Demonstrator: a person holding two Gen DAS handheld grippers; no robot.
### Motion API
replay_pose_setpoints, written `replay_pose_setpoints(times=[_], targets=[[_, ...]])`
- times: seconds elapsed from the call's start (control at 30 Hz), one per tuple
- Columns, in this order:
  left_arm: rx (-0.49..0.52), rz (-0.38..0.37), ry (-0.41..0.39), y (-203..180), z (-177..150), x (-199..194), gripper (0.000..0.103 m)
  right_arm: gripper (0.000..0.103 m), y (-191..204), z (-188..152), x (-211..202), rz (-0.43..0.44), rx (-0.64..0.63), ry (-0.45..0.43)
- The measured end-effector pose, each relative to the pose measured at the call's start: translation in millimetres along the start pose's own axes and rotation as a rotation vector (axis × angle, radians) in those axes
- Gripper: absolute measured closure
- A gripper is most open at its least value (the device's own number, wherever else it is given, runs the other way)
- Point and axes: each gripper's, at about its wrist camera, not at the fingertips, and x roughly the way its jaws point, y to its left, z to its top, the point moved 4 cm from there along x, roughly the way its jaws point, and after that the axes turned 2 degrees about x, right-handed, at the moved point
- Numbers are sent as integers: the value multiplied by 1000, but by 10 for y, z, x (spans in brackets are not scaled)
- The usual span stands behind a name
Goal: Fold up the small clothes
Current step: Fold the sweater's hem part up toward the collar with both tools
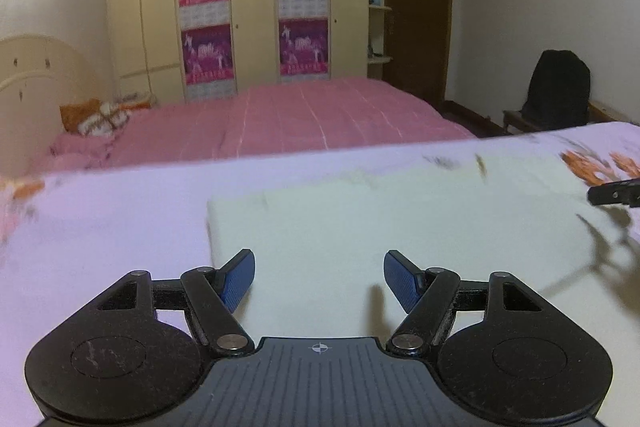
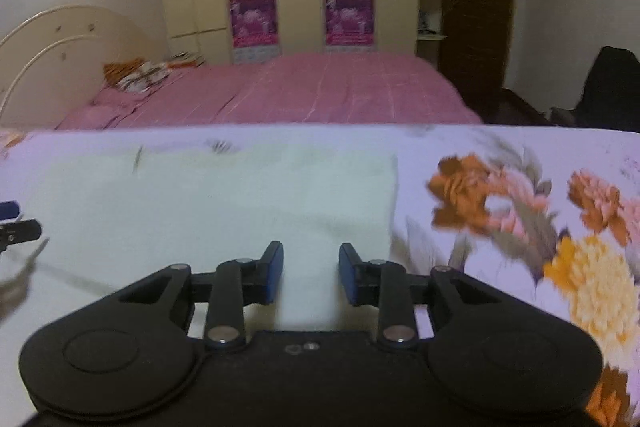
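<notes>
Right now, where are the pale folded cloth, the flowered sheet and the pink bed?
pale folded cloth (image 1: 380,219), left wrist view, its flat middle.
flowered sheet (image 2: 592,279), right wrist view, a yellow flower in its print.
pink bed (image 1: 312,115), left wrist view, the top of its cover.

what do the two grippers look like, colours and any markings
Both are black plastic with two round discs at the sides, silver rivets on angled link bars, and blue textured pads on the fingers. The left gripper has a ribbed grey plate bearing a small crosshair mark. The right gripper has a plain black plate with two small round fittings. No cables or sleeves show.
</notes>
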Motion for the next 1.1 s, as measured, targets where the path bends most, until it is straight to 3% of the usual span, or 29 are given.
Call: replay_pose_setpoints(times=[0.17,0.2,0.27,0.33,0.57,0.73,0.93,1.1], targets=[[-9,3,75,247,62,520,32,74,-52,213,341,-45,14,4],[-24,-18,91,279,27,596,29,73,-60,206,410,-56,6,21],[-83,-34,94,398,-20,636,13,73,-84,118,541,-71,-8,80],[-138,-36,101,488,-67,605,13,72,-94,41,542,-66,-17,62],[-75,-4,45,424,-391,-127,13,68,-81,35,123,-31,37,-4],[-32,19,80,292,-639,-569,14,66,-103,-273,-361,4,17,38],[-7,15,74,70,-712,-1129,14,66,-165,-535,-922,-9,26,63],[-1,20,61,-104,-726,-1536,14,58,-230,-580,-1377,9,85,26]])
